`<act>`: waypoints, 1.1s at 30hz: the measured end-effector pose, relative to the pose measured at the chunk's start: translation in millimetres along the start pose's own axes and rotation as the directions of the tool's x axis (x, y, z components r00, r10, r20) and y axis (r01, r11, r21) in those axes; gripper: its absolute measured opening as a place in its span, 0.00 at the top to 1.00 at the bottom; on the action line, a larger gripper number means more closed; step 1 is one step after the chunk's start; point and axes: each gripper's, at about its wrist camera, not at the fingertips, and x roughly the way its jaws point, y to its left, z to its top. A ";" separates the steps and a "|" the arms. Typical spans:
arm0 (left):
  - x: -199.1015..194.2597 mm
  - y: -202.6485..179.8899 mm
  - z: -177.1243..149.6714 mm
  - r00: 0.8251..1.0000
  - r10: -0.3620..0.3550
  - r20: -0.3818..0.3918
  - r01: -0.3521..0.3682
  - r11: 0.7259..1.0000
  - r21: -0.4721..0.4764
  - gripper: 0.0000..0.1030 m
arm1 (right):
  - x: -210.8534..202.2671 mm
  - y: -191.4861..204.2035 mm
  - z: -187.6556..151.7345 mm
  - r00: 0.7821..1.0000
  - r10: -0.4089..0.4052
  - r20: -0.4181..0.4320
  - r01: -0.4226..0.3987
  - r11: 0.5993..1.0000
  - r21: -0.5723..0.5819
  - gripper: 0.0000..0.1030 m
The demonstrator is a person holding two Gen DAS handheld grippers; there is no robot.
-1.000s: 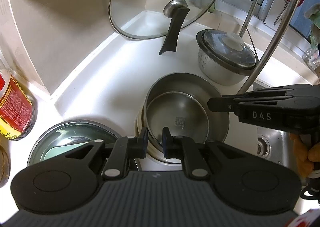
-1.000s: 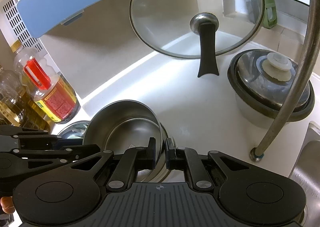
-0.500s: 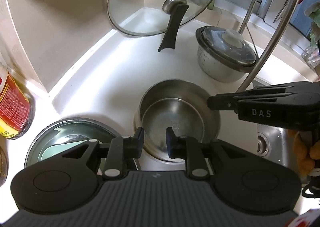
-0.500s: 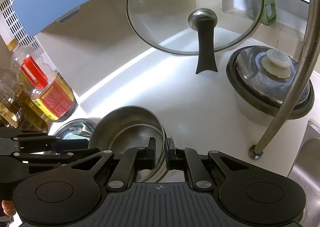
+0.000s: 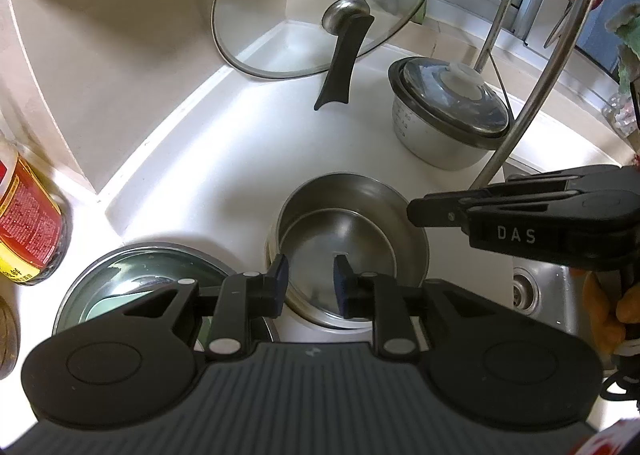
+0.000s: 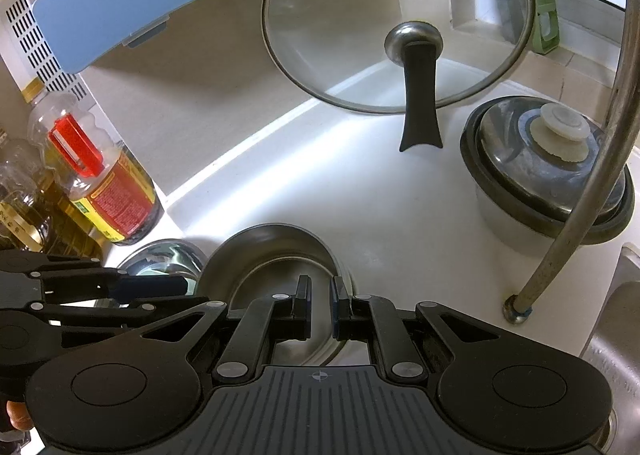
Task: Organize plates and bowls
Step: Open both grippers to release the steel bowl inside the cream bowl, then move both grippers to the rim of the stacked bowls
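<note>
Resting on the white bench, the stainless steel bowl sits beside the sink. Left hand-held gripper is open over its near rim; right hand-held gripper clamps the rim.

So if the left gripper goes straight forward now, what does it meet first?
Probably the steel bowl: the left gripper has its fingers open over the bowl's near rim. Depth is unclear, so it may pass just above it.
</note>
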 end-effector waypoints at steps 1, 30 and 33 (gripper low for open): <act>-0.1 0.1 0.0 1.000 0.003 0.001 -0.003 1.000 -0.002 0.78 | 0.3 0.2 0.0 1.000 0.001 -0.002 -0.001 1.000 -0.002 0.91; -13.4 2.1 -29.6 0.999 0.008 -0.042 -0.009 1.000 -0.020 0.42 | -12.1 -17.9 -19.4 0.995 0.009 -0.103 -0.014 0.999 -0.051 0.44; -15.8 0.6 -33.2 0.999 0.019 -0.049 -0.020 1.000 -0.015 0.42 | -14.6 -17.2 -20.3 0.994 0.009 -0.109 -0.016 0.998 -0.066 0.43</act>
